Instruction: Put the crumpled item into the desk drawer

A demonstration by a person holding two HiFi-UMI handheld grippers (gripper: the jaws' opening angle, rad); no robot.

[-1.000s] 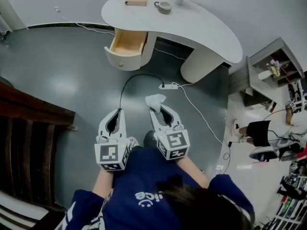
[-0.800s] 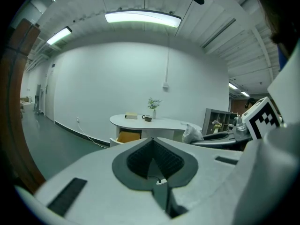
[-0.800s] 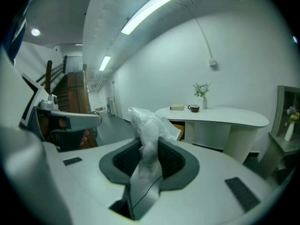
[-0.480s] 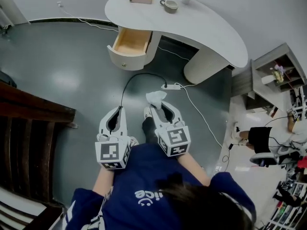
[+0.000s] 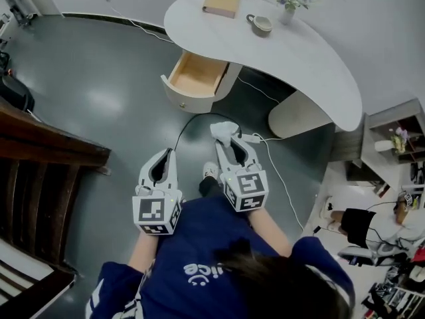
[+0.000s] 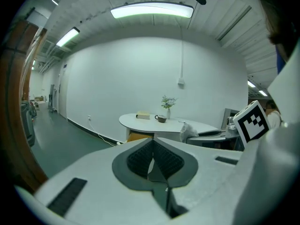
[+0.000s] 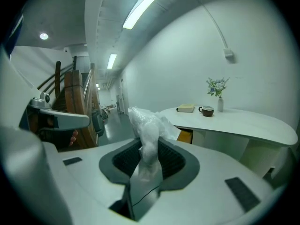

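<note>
with the right gripper [image 5: 229, 138] [image 7: 149, 159], pinches the crumpled item [image 5: 224, 130] [image 7: 147, 130] between ridged dark pads, jaws narrowed onto its thin lower twist. keeps the left gripper [image 5: 161, 157] [image 6: 152, 161] closed, jaws pressed together, nothing between the pads.

carries the crumpled item in front of the desk [image 5: 305, 58], short of the desk's open drawer [image 5: 174, 93] and not inside it. white, thin and filmy, wrinkled all over, bunching loosely above the pads.

smooth white shells on both grippers, with black-and-white square markers on the rear cubes. for the desk, a matte white kidney-shaped top on rounded white pedestals. for the drawer, a curved white front and a pale wood inside.

on the desk's far edge, a tan book [image 5: 222, 1], a small handled cup [image 5: 261, 23] and a white vase [image 5: 285, 15] of flowers. on the glossy grey floor [image 5: 99, 98] in front of the desk, a white power strip [image 5: 251, 137] and a looping black cable [image 5: 188, 117].

on the blue top [image 5: 206, 231], white letters "ice" with a smiley mark, the rest of the print hidden.
</note>
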